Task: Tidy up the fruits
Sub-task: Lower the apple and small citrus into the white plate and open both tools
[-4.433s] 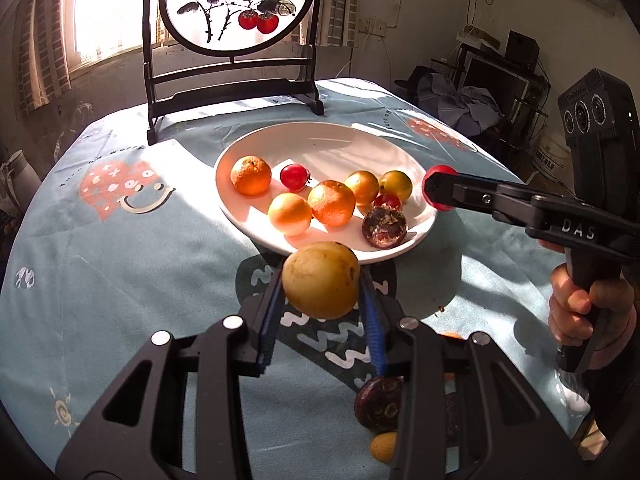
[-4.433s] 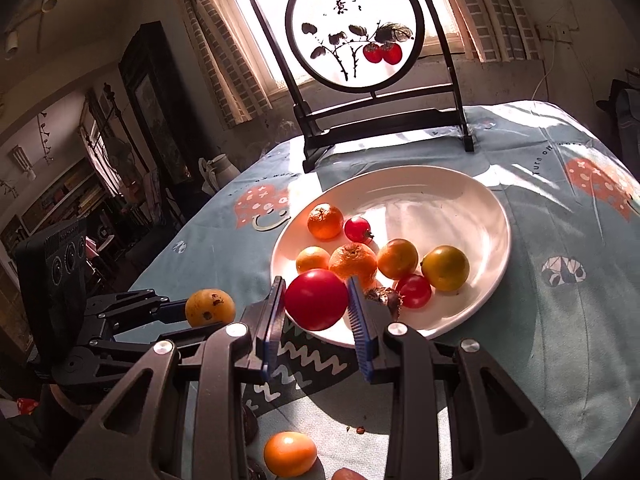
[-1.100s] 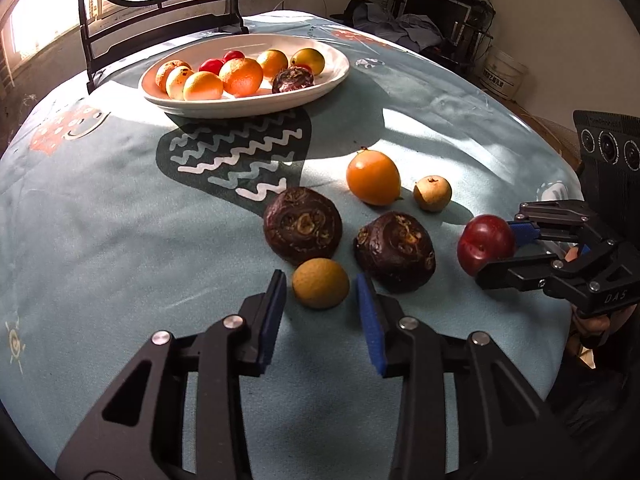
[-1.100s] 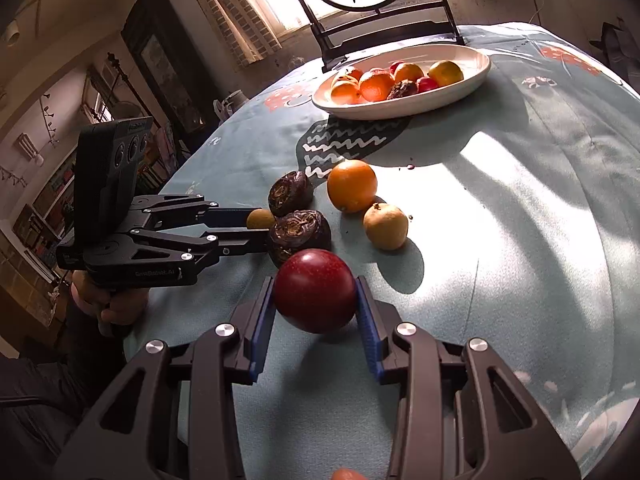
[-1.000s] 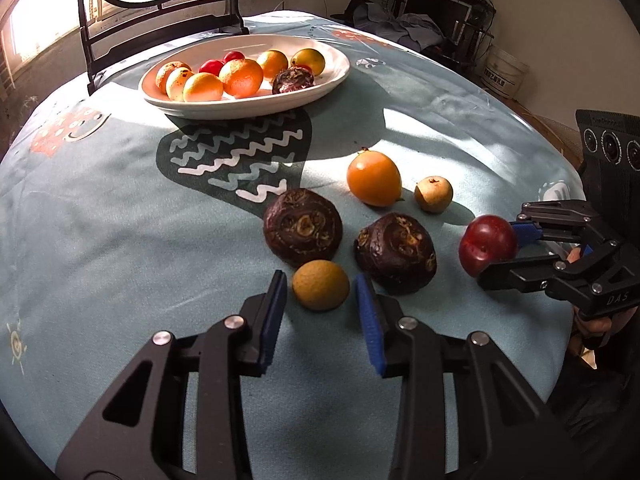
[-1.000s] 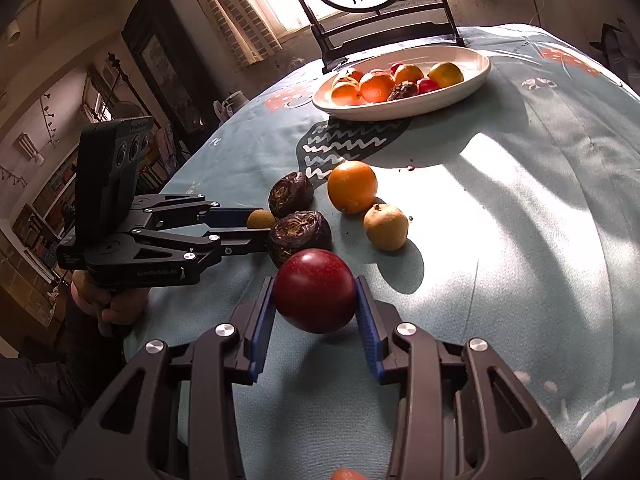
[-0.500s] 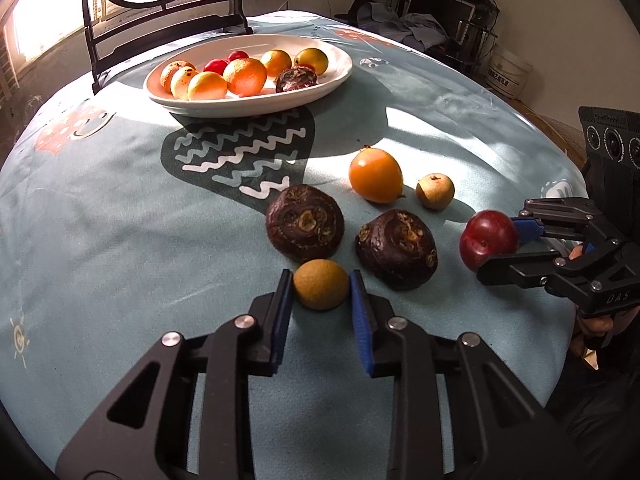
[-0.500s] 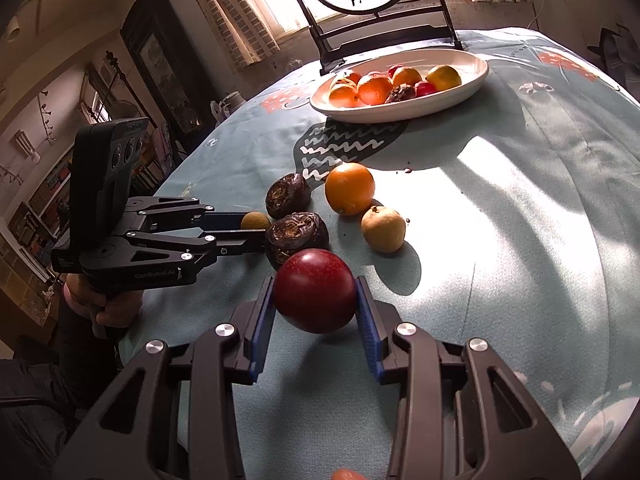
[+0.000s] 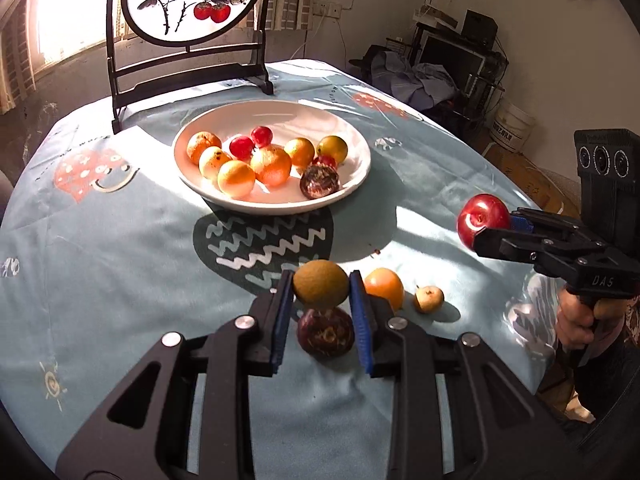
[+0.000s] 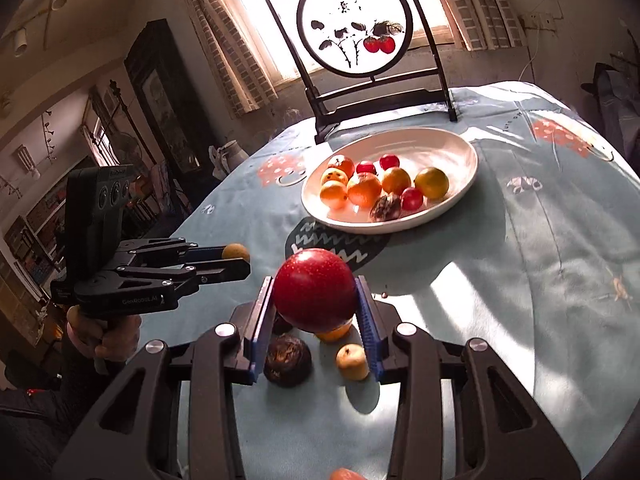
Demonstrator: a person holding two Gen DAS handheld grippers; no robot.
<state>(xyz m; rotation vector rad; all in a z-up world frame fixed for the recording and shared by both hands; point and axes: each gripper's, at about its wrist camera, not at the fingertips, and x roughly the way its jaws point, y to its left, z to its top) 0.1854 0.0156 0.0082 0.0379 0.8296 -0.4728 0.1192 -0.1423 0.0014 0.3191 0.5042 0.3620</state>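
My left gripper [image 9: 321, 292] is shut on a small brown-yellow fruit [image 9: 321, 283] and holds it above the table, in front of the white plate [image 9: 356, 176]. My right gripper [image 10: 316, 298] is shut on a red plum [image 10: 315, 295], also lifted; it shows at the right in the left wrist view [image 9: 482, 218]. The plate holds several oranges, red fruits and a dark passion fruit [image 9: 319, 182]. On the cloth below lie a dark passion fruit [image 9: 325, 332], an orange [image 9: 385, 286] and a small pale fruit [image 9: 429, 298].
A round painted screen on a black stand [image 9: 188, 4] stands behind the plate. The round table has a blue patterned cloth [image 9: 100, 264]. A second dark passion fruit [image 10: 287, 358] lies under the right gripper. Furniture and clutter surround the table.
My left gripper closed on the brown-yellow fruit and lifted it off the cloth. Both grippers rose and now face the plate, each carrying its fruit.
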